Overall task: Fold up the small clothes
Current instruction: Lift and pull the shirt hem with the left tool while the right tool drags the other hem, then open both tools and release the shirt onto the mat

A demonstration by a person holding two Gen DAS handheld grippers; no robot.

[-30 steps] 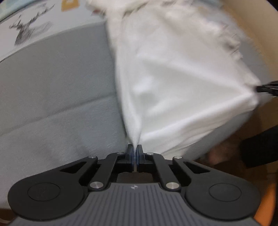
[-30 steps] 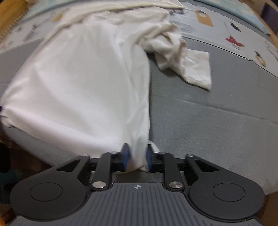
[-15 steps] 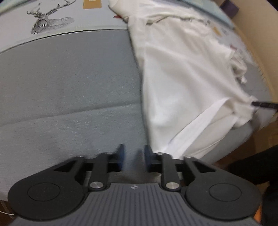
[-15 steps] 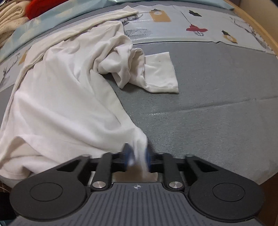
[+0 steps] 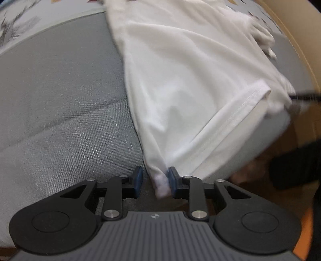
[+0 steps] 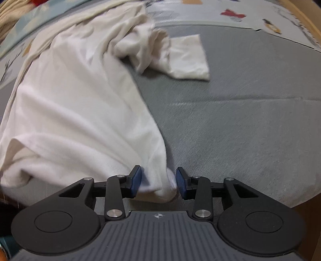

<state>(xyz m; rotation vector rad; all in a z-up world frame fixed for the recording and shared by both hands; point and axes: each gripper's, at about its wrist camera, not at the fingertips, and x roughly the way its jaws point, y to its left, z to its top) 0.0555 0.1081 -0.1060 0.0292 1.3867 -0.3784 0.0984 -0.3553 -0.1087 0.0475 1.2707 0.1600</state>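
Observation:
A white T-shirt point(image 5: 190, 80) lies spread on a grey mattress point(image 5: 60, 90), its hem at the near edge. My left gripper point(image 5: 155, 181) is open, and a bottom corner of the shirt lies loose between its blue pads. In the right wrist view the same shirt point(image 6: 76, 104) stretches away, with a bunched sleeve point(image 6: 188, 58) at the far end. My right gripper point(image 6: 158, 183) is open, with the other bottom corner resting loose between its pads.
A patterned light sheet point(image 6: 230, 14) covers the far part of the bed. A wooden bed frame point(image 5: 297, 40) runs along the right side. The mattress front edge point(image 6: 291, 200) drops off just below the grippers. A dark tip of the other gripper point(image 5: 303, 98) shows at right.
A second ago both grippers were shut on the shirt's bottom corners and held it stretched. Both have opened and the cloth has dropped onto the mattress.

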